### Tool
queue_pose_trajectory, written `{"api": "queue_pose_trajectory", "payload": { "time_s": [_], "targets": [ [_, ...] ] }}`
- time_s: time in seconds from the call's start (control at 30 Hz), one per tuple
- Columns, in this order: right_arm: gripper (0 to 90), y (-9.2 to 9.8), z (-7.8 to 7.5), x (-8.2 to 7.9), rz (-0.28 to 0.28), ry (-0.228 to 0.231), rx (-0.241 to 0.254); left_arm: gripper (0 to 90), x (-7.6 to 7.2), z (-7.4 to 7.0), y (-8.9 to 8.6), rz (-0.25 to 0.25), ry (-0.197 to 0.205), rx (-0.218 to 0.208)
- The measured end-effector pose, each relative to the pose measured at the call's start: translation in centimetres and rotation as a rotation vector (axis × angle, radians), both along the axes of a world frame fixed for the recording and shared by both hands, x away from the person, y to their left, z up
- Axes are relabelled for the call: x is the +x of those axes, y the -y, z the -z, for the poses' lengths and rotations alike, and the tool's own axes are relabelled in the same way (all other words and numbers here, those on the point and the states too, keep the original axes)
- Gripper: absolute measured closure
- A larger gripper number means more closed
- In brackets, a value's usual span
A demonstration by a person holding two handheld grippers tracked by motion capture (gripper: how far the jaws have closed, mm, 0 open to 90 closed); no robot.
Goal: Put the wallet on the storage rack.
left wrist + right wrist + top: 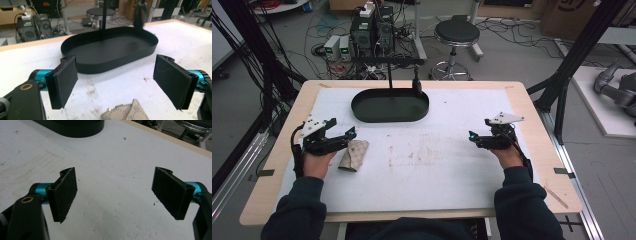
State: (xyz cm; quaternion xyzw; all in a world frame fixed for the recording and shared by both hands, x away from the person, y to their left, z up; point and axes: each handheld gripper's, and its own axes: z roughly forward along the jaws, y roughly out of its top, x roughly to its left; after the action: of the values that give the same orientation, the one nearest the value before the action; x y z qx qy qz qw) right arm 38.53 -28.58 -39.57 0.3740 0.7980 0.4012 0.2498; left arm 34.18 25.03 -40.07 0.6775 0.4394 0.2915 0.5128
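The beige patterned fabric pouch (353,155) lies flat on the desk (437,170), just beside the left tool (343,136) and in front of the black oval tray (390,105); in the left gripper view its near edge (125,113) peeks up between the spread jaws. The left tool stands wide open, holding nothing, and the right tool (476,137) is likewise open and empty, well apart over bare desk. To take the pouch cleanly, the left tool would likely need to drop lower and straddle a folded edge, since the soft cloth will sag. The tray looks rigid, matte and low-walled, with a thin upright post (389,75) rising from it.
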Motion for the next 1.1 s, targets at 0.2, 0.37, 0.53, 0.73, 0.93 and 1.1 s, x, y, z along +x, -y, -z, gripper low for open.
{"api": "queue_pose_trajectory", "payload": {
  "time_s": [0.2,0.37,0.53,0.73,0.93,1.1],
  "targets": [
    [20.9,0.2,-0.2,-0.4,-0.003,0.012,0.009,20.8,-0.3,1.0,0.6,-0.005,-0.105,0.010],
    [21.0,0.5,0.0,-0.2,0.009,0.006,0.013,20.8,-0.1,2.3,1.5,0.011,-0.232,0.053],
    [21.0,0.4,0.1,-0.2,0.007,0.005,0.008,20.8,0.1,3.2,2.0,0.013,-0.317,0.092],
    [21.0,0.4,0.0,-0.3,0.009,0.003,0.006,20.8,0.2,3.8,2.6,0.025,-0.378,0.129],
    [21.0,0.3,0.2,-0.2,0.010,-0.001,0.000,27.3,0.6,3.7,2.8,0.041,-0.376,0.166],
    [21.1,0.0,0.3,-0.3,0.004,-0.010,-0.006,30.5,1.5,3.7,2.9,0.113,-0.292,0.242]
  ]
}}
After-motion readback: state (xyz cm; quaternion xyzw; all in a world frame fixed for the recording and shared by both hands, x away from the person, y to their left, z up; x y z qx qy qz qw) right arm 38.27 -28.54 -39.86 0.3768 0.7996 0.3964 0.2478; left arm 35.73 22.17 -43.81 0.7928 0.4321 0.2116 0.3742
